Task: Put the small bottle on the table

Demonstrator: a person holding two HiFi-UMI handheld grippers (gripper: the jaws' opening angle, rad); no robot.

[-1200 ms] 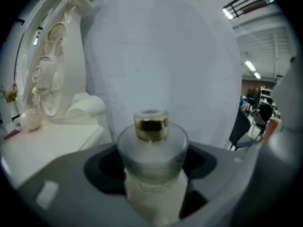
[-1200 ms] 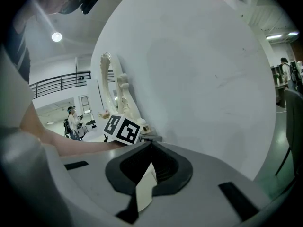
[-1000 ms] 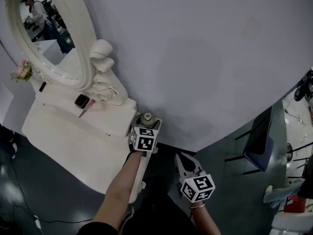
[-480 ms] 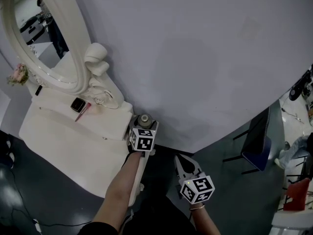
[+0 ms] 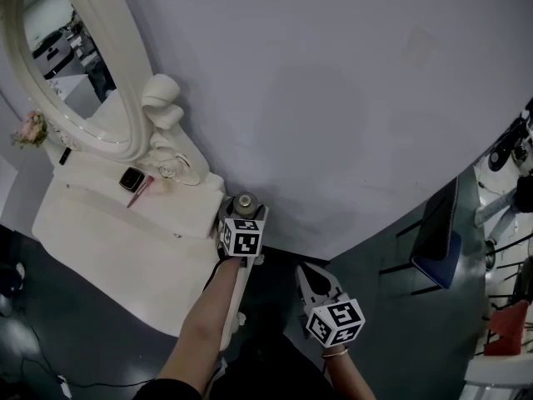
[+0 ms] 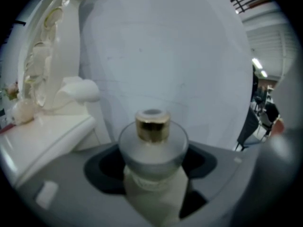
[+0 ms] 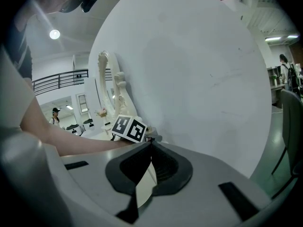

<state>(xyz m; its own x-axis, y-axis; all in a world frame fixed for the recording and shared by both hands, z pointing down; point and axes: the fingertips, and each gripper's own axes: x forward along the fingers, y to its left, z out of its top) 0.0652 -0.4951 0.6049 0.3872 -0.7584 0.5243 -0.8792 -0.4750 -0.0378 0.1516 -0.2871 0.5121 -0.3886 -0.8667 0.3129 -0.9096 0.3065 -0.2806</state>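
A small frosted bottle (image 6: 151, 148) with a gold cap stands upright between the jaws of my left gripper (image 5: 246, 208), which is shut on it. In the head view the bottle (image 5: 246, 202) is held in the air just past the right end of the white dressing table (image 5: 125, 240), close to the grey wall. My right gripper (image 5: 314, 280) is lower and to the right, away from the table, jaws shut with nothing between them; in the right gripper view they (image 7: 150, 145) meet at the tips.
An oval mirror (image 5: 71, 57) in a white ornate frame stands on the table's back. A compact (image 5: 132, 179) and a pink stick (image 5: 140, 190) lie on its raised shelf. A dark chair (image 5: 437, 232) stands at the right. The grey wall (image 5: 350, 98) is right behind the bottle.
The view has shifted slightly, so the table sits a little further left and up. Both grippers hold about the same pose, with the bottle still gripped.
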